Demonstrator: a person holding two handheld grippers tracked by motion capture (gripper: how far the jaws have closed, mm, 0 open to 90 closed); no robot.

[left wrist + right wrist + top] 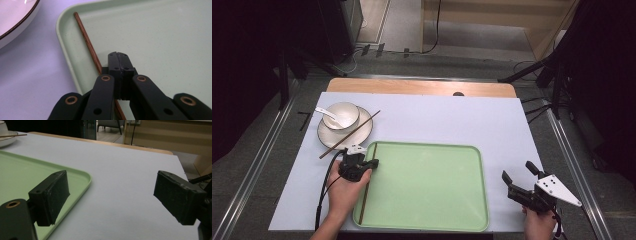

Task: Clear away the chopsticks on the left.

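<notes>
A brown chopstick (367,190) (86,37) lies flat inside the left rim of the green tray (427,185) (162,37) (20,170). My left gripper (373,163) (117,53) hovers over that chopstick near the tray's far left corner. Its jaws are pressed together with no gap, and the stick passes underneath them. A second chopstick (354,131) (12,135) rests slanted across the white plate (326,136) (17,20). My right gripper (517,171) (111,185) stands wide open and empty over the white table cover, right of the tray.
On the plate sits a white bowl (343,116) with a white spoon (326,114) in it, at the back left. The white cover (452,120) spreads wide behind and right of the tray. Dark stands and cables surround the table.
</notes>
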